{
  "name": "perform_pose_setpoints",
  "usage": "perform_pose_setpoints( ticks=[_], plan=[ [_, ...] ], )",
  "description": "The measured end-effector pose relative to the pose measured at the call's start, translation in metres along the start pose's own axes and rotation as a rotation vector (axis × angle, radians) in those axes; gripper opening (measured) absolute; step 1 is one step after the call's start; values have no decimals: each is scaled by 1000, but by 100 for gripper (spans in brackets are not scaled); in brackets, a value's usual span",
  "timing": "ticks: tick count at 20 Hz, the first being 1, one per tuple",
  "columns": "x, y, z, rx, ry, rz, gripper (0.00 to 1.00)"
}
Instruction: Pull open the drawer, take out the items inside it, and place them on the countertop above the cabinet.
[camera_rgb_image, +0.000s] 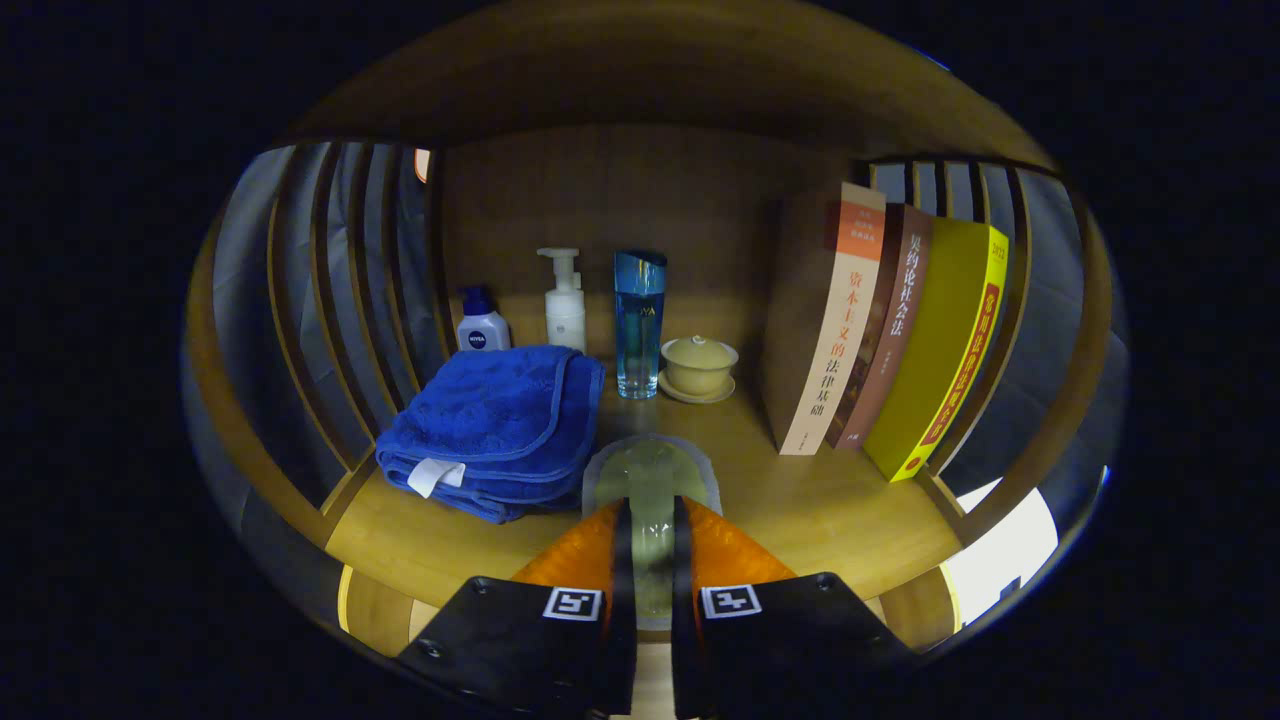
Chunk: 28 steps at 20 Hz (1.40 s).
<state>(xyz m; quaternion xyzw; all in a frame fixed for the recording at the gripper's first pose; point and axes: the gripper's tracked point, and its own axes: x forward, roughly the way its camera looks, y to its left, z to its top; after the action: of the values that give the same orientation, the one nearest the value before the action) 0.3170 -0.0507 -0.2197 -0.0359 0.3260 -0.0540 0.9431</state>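
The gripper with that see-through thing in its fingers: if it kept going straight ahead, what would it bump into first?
Probably the blue glass bottle, standing almost dead ahead of the gripper and its clear held item; the folded blue towel lies just off-line. Depth is uncertain.

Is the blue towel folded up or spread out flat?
Folded. The blue towel lies in stacked layers with doubled edges on the wooden countertop, left of the gripper, whose fingers clamp a clear item.

Towel (495, 425) deep blue w/ white tag; tall bottle (639, 322) clear blue; pump bottle (565, 302) white; small bottle (482, 322) white, blue cap; lidded cup (698, 364) pale yellow; books (885, 330) tan, brown, yellow; countertop (800, 500) warm wood grain; held item (650, 480) translucent greenish
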Motion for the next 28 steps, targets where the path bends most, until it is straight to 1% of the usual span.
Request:
perform_pose_setpoints(
  ticks=[2,4,10,13,17,20,22,24,27,28],
  plan=[
    [6,-1,-10,17,24,-9,23],
    [11,-4,-9,18,12,-23,25],
    [10,2,-11,29,11,-3,39],
    [0,11,-4,-4,-21,17,63],
    [-25,29,8,-7,-74,63,96],
    [-56,36,30,-52,-162,82,99],
    [-86,39,43,-79,-211,87,99],
    [-116,50,52,-71,-256,109,98],
    [-161,63,61,-65,-311,163,98],
    [-174,63,62,-65,-328,167,98]
  ],
)
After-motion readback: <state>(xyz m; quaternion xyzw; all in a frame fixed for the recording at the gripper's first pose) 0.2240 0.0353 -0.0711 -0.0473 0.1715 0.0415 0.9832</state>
